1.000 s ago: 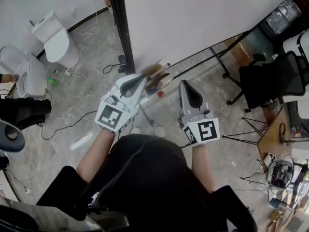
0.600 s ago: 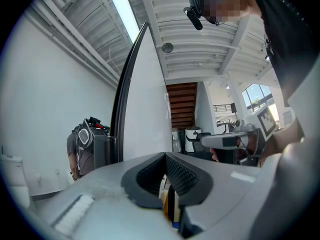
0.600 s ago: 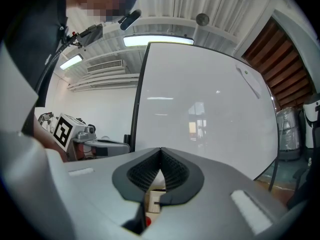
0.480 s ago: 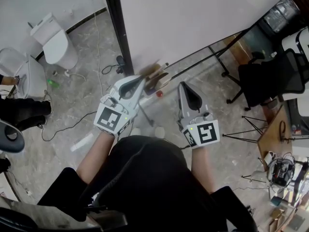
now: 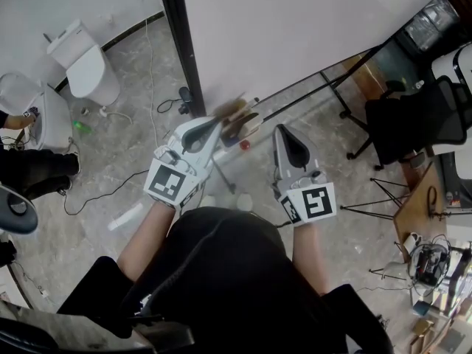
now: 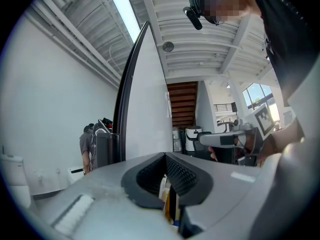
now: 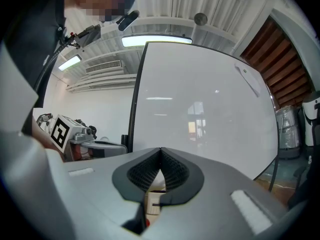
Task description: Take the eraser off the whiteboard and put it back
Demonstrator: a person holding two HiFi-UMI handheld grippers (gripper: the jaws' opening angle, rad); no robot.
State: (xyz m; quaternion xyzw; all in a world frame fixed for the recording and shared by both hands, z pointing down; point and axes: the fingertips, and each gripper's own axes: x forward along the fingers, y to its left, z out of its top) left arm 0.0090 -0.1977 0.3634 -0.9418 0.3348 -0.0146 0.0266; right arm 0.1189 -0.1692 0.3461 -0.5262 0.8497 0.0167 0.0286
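Grey left gripper [image 5: 217, 121] and grey right gripper [image 5: 279, 128] are both held level, jaws pinched together, empty. Big white black-framed whiteboard [image 5: 295, 28] is faced, just beyond.

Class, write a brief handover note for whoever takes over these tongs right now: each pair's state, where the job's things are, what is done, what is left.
Left tongs: shut, empty, tips near the blurred things at the foot of the whiteboard.
Right tongs: shut, empty, alongside, facing the whiteboard.
Eraser: probably among those blurred things; which one, I cannot tell.
Done: nothing visible.
Left: grip the eraser, lift it off, put it back.
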